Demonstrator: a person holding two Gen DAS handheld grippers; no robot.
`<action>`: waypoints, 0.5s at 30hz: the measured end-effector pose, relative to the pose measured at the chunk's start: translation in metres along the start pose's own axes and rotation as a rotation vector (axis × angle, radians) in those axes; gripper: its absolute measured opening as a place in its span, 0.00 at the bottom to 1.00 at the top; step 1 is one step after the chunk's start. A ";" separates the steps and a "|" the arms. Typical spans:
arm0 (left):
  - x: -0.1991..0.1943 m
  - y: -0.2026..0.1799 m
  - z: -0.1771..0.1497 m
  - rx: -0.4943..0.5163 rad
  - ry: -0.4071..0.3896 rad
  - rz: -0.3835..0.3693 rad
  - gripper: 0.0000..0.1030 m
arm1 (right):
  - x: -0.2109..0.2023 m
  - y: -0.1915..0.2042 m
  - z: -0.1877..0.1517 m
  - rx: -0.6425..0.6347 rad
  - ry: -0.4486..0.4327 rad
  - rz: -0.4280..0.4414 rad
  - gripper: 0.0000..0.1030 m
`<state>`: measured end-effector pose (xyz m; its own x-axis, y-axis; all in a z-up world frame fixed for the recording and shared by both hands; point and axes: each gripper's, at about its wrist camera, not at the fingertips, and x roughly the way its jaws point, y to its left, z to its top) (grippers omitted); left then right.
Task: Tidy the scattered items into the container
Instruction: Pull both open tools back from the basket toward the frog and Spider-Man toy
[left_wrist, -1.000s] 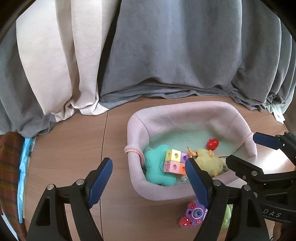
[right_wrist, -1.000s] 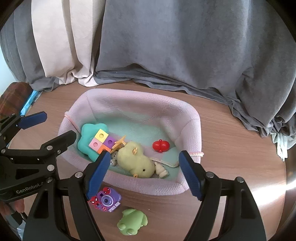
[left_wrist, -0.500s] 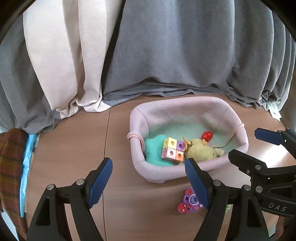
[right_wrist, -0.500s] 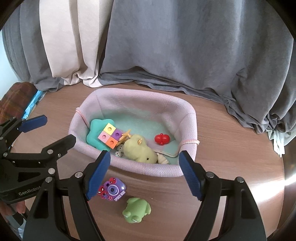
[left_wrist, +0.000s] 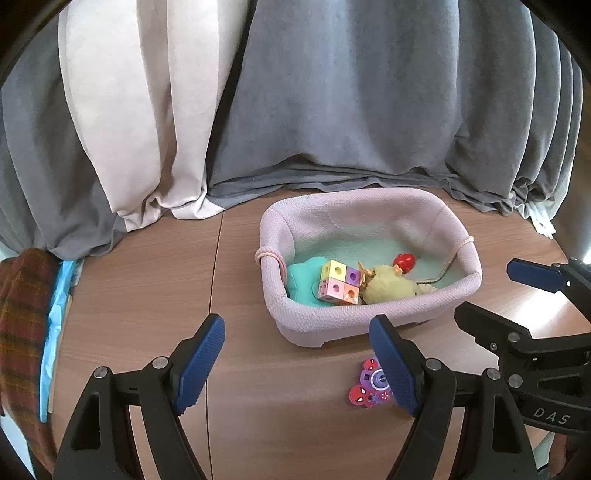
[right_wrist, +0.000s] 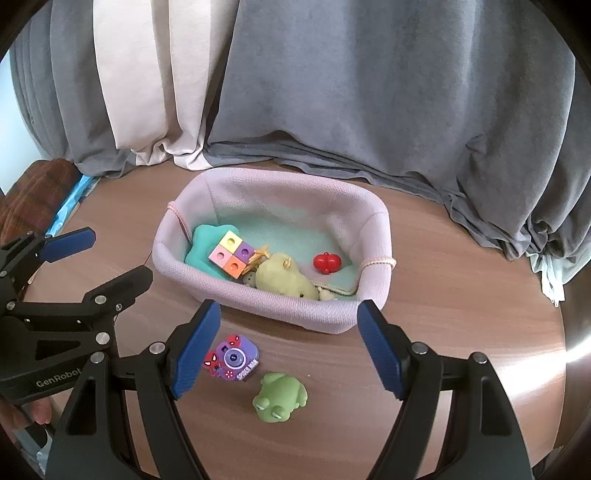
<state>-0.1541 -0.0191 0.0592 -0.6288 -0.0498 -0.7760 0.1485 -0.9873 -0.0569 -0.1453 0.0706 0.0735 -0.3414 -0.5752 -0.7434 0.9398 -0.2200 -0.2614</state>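
Nearest, both grippers hung over the wooden table (right_wrist: 461, 295) w/ jaws spread wide and nothing btwn them: left gripper (left_wrist: 297, 360) on the left, right gripper (right_wrist: 288, 343) on the right, side by side, each seen at the edge of the other's view. Just past the right gripper's fingers, two toys lay loose on the table: a green frog toy (right_wrist: 279, 397) nearest, and a purple toy camera (right_wrist: 232, 358) w/ red spider-face trim just left of it, close to the right gripper's left blue pad (right_wrist: 195, 350). In the left wrist view the camera toy sat partly behind the left gripper's right pad (left_wrist: 393, 365); frog hidden there. Beyond both, near but not touching, stood the pink fabric basket (right_wrist: 277, 299) w/ a mint lining. Inside, along its near wall, left to right: a teal plush (right_wrist: 201, 247), a pastel block cube (right_wrist: 231, 254) resting on it, a small yellow-orange piece I couldn't ID, a yellow-green plush (right_wrist: 282, 277), and a small beige item at the right end. A red toy (right_wrist: 327, 263) sat apart, farther back on the lining. Far side: grey curtain (right_wrist: 369, 92) and a cream curtain panel (right_wrist: 147, 74) pooled on the table edge. Far left, a plaid cloth (left_wrist: 22, 314) over sth light blue.
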 end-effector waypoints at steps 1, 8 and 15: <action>0.000 0.000 -0.001 0.000 0.001 -0.001 0.75 | -0.001 0.000 -0.001 0.000 0.001 0.000 0.72; -0.007 -0.002 -0.007 -0.002 -0.002 -0.002 0.75 | -0.006 0.000 -0.008 0.002 0.000 0.001 0.72; -0.013 -0.004 -0.017 -0.009 0.001 0.002 0.75 | -0.011 0.003 -0.017 -0.002 0.002 0.005 0.72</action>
<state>-0.1338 -0.0120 0.0588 -0.6281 -0.0515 -0.7764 0.1563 -0.9858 -0.0610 -0.1386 0.0899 0.0699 -0.3369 -0.5742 -0.7461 0.9415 -0.2160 -0.2589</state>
